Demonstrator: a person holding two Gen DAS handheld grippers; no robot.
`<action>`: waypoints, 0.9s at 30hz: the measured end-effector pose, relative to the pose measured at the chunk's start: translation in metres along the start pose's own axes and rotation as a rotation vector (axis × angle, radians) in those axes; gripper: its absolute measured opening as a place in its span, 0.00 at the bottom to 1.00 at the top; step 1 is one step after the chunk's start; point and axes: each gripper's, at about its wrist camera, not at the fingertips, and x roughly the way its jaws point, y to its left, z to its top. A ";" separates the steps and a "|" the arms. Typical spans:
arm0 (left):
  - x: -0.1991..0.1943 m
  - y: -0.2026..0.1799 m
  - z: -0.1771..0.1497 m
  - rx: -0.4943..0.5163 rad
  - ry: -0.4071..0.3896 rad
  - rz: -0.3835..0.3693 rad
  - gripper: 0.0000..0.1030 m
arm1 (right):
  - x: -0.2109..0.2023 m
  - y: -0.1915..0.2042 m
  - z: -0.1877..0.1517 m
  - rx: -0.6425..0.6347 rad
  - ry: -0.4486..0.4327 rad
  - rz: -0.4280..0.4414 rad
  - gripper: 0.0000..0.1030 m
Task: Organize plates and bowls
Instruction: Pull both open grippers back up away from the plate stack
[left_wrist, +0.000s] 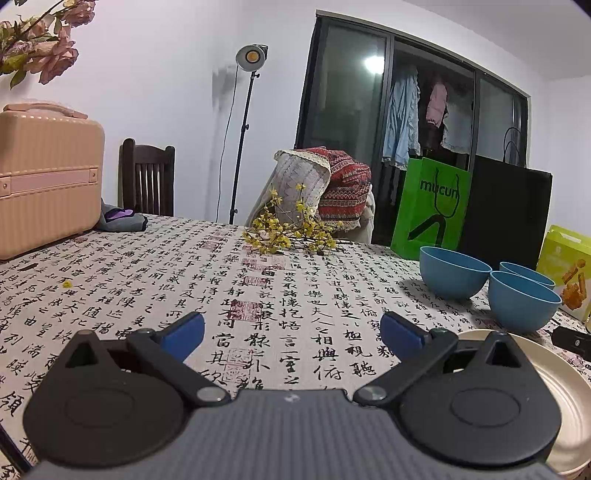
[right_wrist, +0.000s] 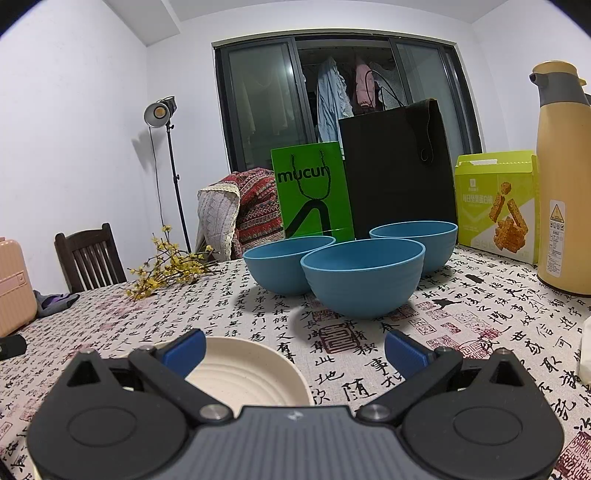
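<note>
Currently both grippers low over counter (right_wrist: 480, 332), left gripper (left_wrist: 291, 332) and right gripper (right_wrist: 294, 349) jaws spread, empty. Three blue bowls (right_wrist: 364, 280) clustered, touching; cream plate (right_wrist: 240, 373) under right gripper's left finger, likely next pickup.

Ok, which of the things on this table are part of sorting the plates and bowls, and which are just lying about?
Part of the job:
three blue bowls
cream plate

Just lying about:
green bag
black bag
snack box
yellow thermos
yellow flower sprig
pink case
</note>
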 end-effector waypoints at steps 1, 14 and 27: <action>0.000 0.000 0.000 0.000 0.000 0.000 1.00 | 0.000 0.000 0.000 0.000 0.000 0.000 1.00; 0.000 0.000 0.000 0.000 0.000 0.000 1.00 | 0.000 0.000 0.000 0.000 0.000 0.000 1.00; -0.003 0.000 0.002 -0.005 -0.012 0.031 1.00 | 0.000 -0.001 0.000 0.002 -0.001 0.013 1.00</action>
